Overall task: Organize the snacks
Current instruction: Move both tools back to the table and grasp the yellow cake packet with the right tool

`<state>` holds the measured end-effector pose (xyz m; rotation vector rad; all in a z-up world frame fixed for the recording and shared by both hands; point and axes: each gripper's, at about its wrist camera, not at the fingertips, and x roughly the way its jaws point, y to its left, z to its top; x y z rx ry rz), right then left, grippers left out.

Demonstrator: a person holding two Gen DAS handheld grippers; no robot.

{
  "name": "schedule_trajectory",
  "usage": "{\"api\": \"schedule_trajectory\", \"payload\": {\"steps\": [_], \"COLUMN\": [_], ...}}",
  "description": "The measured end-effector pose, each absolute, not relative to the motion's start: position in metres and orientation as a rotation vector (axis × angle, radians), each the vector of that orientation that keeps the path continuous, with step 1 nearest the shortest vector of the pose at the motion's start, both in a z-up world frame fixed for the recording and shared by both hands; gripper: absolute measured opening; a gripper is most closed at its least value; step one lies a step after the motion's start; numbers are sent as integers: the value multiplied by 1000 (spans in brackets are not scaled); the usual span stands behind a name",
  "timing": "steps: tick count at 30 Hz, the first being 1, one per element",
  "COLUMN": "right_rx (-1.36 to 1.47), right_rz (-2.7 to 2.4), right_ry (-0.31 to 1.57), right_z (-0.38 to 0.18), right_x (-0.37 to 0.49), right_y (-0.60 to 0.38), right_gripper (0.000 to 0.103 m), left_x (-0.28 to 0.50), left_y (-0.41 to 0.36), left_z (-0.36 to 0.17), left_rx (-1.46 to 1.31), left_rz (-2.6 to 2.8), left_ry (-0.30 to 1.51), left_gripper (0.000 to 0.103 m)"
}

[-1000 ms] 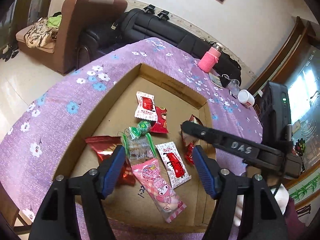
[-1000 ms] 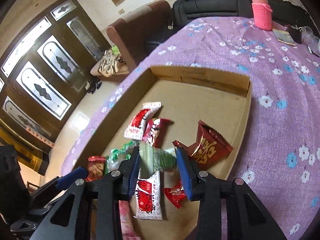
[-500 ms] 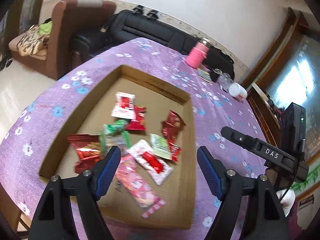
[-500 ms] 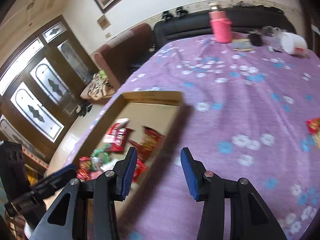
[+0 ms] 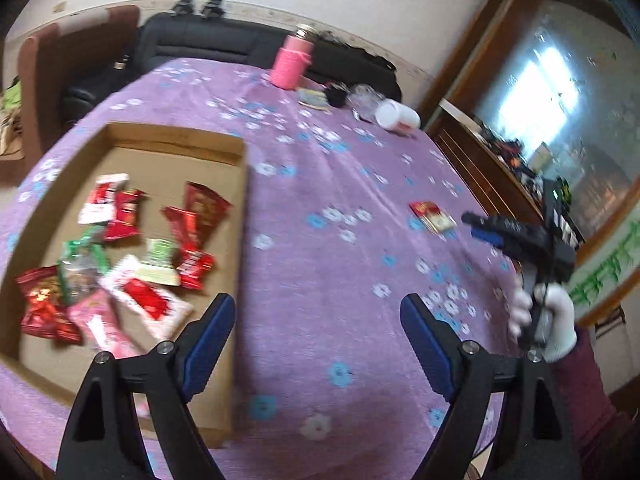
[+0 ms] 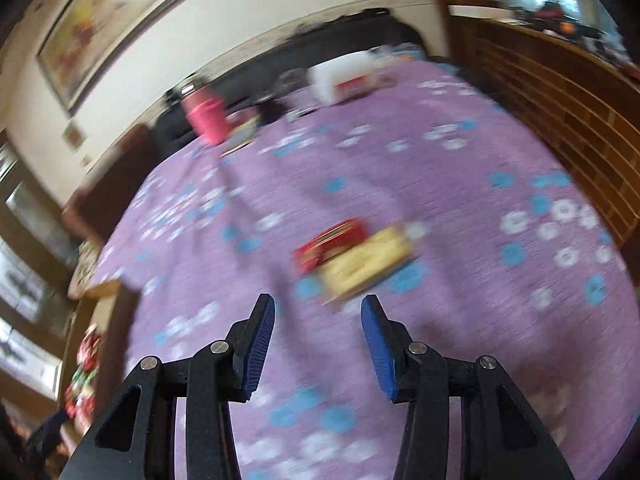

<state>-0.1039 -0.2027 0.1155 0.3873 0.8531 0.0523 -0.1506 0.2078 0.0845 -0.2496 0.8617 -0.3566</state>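
Note:
A shallow cardboard box lies on the purple flowered tablecloth and holds several snack packets, red, green, white and pink. A red and yellow snack packet lies loose on the cloth to the right. In the right wrist view this packet lies just ahead of my open, empty right gripper. My left gripper is open and empty above the cloth beside the box's right wall. The right gripper shows in the left wrist view near the loose packet.
A pink bottle, a white cup on its side and small items stand at the table's far edge. A black sofa is behind. A wooden cabinet runs along the right side.
Both grippers have swung right, away from the box. The right gripper went from over the box to the loose red and yellow packet. Both stay open.

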Motion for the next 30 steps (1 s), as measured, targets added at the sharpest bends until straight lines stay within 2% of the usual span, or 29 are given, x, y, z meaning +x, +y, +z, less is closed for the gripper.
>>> {"api": "schedule_trajectory", "payload": {"steps": [6,10,11,15,19,22,25,27,30], "right_rx": [366,285,284,277,161,244,342,382,392], "right_rz": [5,-45,-37,91,242,474,498,348,156], "right_ry": [866,971,992,1010,1014,1054,967,902,874], "right_z": [110,86,80,78,86,91,114,124,122], "right_x": [-46,-1,5,-3,-38,-61,-82,-88,-94], "right_y": [-211,-196,-194,-165,-123,-114,-141,-176,-215], "right_gripper": [48,47,34,31,33,33,35,47,51], "left_x": [-152,-155,-155,-154,-149,-150,-150,-149,-150], "left_y": [191,190,191,193,188,182,180,180,178], "left_z": [81,85,85,83,77,74,74,73,71], "left_rx": [-231,-221,-219,-222,-229,-222,-218,-222,-230], "left_rz": [-368,-350,-345,-328,-340,-359,-367,-369,-380], "left_ry": [891,888,888,896,915,926,927,927,930], "left_gripper": [84,84,84,84,84,84,84,84,84]}}
